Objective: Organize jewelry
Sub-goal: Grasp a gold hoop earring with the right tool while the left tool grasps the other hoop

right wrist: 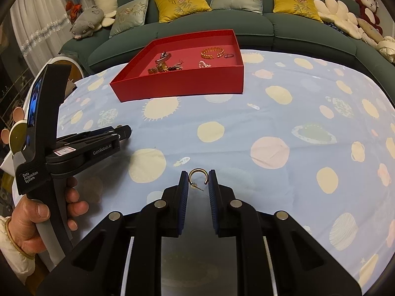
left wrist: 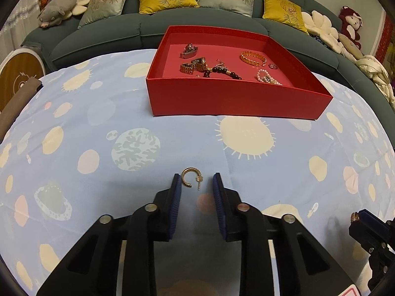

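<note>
Holding a tool in each hand, you have both claws low over the bench, which is draped in a pale blue cloth [left wrist: 81, 113] printed with suns and planets.

In the left wrist view, your left claw [left wrist: 196, 175] is released. A gold hoop earring [left wrist: 188, 169] lies flat on the cloth at lower centre, between the fingertips. The left pad [left wrist: 175, 192] is just beside the hoop, and whether it touches you cannot tell; the right pad stands clear of the earring's post.

In the right wrist view, your right claw [right wrist: 197, 172] is clenched on a second hoop earring [right wrist: 197, 170], the pads pressing its two sides at lower centre of the frame. Your hand [right wrist: 37, 222] grips the left tool's handle at lower left there.

Farther back, in the upper middle of both frames, a red box [left wrist: 234, 98] sits on the cloth, well apart from both earrings. Inside it lie a gold bracelet [left wrist: 253, 58], a pearl bracelet [left wrist: 267, 76], a dark bead string [left wrist: 222, 71] and a gold watch [left wrist: 193, 65]. A green sofa [left wrist: 197, 24] with cushions runs along the top.
</note>
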`<state>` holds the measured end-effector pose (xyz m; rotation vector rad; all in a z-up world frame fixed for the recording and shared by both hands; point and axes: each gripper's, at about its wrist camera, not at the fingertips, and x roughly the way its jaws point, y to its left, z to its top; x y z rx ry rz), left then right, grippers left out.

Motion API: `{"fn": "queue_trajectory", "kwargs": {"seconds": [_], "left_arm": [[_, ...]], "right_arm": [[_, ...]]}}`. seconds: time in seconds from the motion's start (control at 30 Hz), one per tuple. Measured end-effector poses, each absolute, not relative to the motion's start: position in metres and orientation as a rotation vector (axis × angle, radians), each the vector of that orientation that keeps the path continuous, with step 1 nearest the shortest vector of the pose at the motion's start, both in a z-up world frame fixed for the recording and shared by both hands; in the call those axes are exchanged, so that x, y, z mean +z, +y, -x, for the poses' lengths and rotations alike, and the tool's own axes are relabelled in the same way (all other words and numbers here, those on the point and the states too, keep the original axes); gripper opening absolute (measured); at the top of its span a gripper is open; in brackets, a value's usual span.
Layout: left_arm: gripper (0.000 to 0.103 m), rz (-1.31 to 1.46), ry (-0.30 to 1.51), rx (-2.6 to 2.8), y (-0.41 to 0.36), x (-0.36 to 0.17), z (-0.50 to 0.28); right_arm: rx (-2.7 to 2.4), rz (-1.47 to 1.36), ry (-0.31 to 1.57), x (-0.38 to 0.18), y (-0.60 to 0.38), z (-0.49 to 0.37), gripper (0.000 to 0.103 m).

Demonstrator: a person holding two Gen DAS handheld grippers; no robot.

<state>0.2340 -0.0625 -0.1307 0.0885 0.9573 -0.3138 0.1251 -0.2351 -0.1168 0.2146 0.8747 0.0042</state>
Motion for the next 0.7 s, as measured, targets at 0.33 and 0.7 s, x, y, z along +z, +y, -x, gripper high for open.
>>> {"fn": "queue_trajectory", "kwargs": {"seconds": [0.33, 0.7], "left_arm": [[0.0, -0.05, 0.974, -0.368, -0.055, -0.126, -0.228], [0.006, -0.013, 0.977, -0.411, -0.051, -0.118, -0.222]], "right_arm": [[0.006, -0.222, 0.866, -0.114, -0.236, -0.124, 0.016], [0.014, -0.236, 0.857, -0.111, -0.237, -0.123, 0.016]]}}
